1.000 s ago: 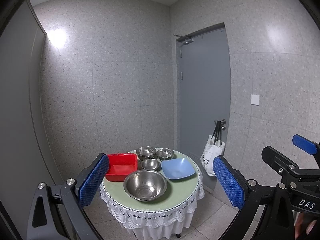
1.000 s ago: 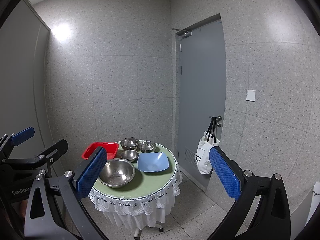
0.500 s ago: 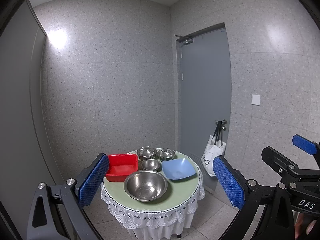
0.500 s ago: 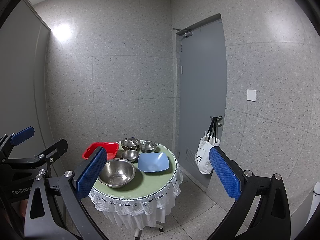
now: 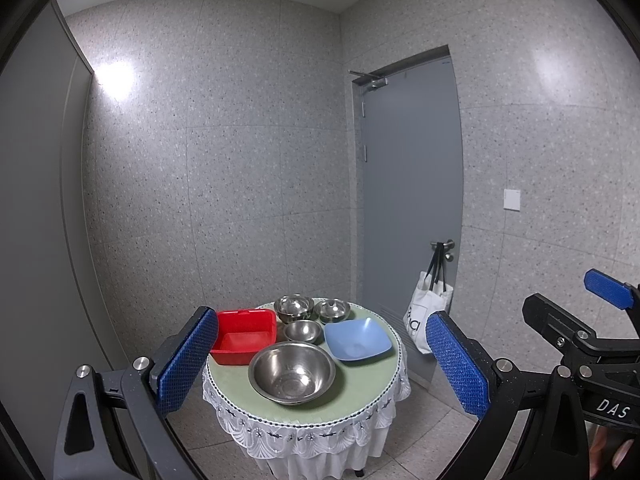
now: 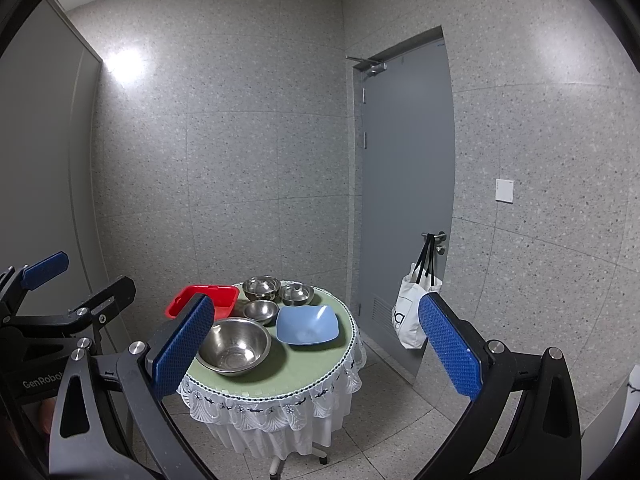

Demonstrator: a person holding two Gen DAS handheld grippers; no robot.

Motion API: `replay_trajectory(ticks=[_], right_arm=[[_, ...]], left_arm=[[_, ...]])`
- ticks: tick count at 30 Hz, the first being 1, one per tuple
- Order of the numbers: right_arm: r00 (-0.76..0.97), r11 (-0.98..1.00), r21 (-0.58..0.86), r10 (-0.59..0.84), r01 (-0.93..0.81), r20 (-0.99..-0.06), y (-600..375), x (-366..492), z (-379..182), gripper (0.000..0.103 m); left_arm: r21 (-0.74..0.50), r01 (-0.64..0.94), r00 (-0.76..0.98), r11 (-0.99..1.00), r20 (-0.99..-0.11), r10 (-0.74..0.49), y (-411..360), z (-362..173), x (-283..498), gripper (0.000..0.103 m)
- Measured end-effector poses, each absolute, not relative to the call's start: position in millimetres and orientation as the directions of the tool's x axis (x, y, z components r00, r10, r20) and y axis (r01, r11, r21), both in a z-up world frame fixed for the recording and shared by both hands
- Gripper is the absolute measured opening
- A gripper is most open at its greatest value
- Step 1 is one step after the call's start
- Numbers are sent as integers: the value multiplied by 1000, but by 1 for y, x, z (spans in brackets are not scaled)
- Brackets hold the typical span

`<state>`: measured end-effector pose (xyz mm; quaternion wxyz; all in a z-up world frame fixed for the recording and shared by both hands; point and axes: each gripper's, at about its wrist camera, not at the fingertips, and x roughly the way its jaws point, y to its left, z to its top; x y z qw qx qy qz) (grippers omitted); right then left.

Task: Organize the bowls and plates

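Note:
A small round table [image 5: 360,396] [image 6: 304,368] carries a large steel bowl [image 5: 292,372] [image 6: 234,346] at the front, a blue square bowl [image 5: 357,338] [image 6: 307,324] at the right and a red square tub [image 5: 245,335] [image 6: 218,297] at the left. Three small steel bowls [image 5: 303,331] [image 6: 261,309] sit behind. My left gripper [image 5: 322,364] is open and empty, well short of the table. My right gripper [image 6: 316,344] is open and empty too, also at a distance. Each gripper shows at the edge of the other's view.
The table has a green top and a white lace skirt and stands in a corner of speckled grey walls. A grey door [image 5: 412,200] is at the right, with a white tote bag [image 5: 424,320] [image 6: 410,316] on its handle. Tiled floor surrounds the table.
Both views have barely shifted. The dishes and both grippers stand as before.

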<state>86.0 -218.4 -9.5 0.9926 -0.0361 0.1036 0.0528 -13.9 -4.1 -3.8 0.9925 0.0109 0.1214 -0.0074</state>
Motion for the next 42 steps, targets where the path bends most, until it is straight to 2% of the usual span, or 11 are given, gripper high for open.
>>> replay_trajectory(ticks=[28,36,42], right_arm=[[967,994,-56,79,-95,-243,-196,105,-17,103],[957,996,-28,69,-81,-283,-172,135,-37,103],[935,998,7,55,-56,-350,-155,170,-68,103]], left_arm=[[16,51,961,999,-272,-44,27,-6,15,103],[23,48,945,999,-325,-38,65,-14,58,103],[17,30,918,999,-395,-21,100,-27,107,102]])
